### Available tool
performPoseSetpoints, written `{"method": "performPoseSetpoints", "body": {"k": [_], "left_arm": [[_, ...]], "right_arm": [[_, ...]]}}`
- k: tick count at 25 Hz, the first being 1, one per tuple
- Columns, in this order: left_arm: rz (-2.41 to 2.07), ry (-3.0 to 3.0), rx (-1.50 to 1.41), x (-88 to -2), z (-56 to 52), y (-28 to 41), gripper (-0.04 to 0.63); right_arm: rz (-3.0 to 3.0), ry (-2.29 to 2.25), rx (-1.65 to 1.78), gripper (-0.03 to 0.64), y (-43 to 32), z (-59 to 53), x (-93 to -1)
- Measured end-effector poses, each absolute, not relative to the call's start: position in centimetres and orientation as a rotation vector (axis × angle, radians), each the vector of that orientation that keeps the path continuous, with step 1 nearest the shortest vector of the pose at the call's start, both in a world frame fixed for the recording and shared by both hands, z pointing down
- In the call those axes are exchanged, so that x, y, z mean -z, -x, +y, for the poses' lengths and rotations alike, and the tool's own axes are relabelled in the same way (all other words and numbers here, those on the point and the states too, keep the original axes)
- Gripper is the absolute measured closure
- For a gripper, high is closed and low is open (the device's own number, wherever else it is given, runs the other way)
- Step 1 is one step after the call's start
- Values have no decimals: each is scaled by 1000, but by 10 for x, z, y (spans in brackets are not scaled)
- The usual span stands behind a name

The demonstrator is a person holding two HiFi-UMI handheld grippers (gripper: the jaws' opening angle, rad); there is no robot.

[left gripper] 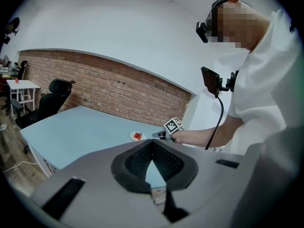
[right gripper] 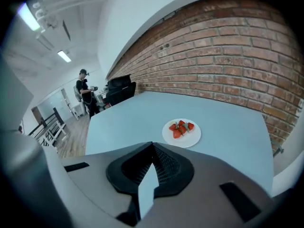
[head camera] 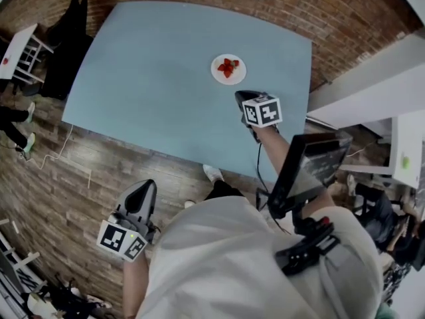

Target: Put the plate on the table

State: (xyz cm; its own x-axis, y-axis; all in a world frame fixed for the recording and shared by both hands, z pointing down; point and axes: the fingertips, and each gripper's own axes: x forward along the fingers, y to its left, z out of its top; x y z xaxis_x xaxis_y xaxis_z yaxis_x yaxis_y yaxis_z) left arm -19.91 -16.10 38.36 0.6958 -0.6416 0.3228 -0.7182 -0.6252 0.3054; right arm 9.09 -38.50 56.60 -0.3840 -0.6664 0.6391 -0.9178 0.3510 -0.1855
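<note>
The plate is sitting flat on the light blue table, toward its far right part, and is carrying a small heap of cut strawberries. Nothing is touching it. Just beside its near edge, the right gripper is hovering over the tabletop with its tip pointing at the plate; in the right gripper view its jaws are pressing together at the tips with nothing between them. The left gripper is hanging well apart from the table, low at the person's side over the wooden floor, and its jaws are likewise meeting on nothing. A brick wall is running behind the table, and a black chair is standing off its far left corner.
</note>
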Motion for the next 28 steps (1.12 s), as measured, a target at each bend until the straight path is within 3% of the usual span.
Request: {"method": "performPoseSetpoints", "body": {"k": [18,28], "left_arm": [[-991,-2506,-144,-378,-43,281,595],[-971,-2541,-195,-391,7,287,594]], "right_arm": [[-2434,-1036,-437,609,105,-175,-473],[-2515,-930,-341,609,151,-81,-443]]}}
